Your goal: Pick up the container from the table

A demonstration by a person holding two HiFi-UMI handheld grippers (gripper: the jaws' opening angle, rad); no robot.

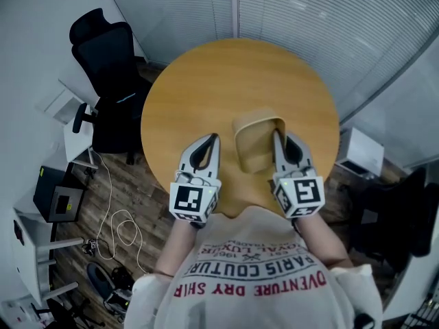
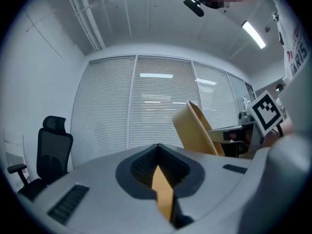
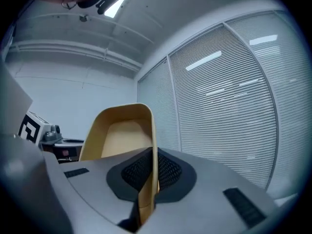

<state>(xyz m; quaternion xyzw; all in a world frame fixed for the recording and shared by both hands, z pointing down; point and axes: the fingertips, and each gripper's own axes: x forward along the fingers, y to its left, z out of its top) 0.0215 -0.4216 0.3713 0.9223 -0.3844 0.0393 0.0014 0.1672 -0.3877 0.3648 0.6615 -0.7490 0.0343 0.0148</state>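
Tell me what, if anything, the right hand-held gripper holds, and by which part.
The tan container, pinched by its side wall in the jaws of the right hand-held gripper.

Office clutter round the work spot

Black chair (image 1: 110, 81) at left on wood floor (image 1: 130, 190); white cable (image 1: 118, 226) looped on floor below it; dark box (image 1: 60, 199) near left edge; blinds (image 1: 309, 19) across the back; white cabinet (image 1: 358, 151) at right; ceiling light (image 2: 254, 34) strip overhead

One container (image 1: 254, 149), one table (image 1: 206, 88), one office chair (image 1: 110, 60), one left gripper (image 1: 215, 137), one right gripper (image 1: 280, 139).
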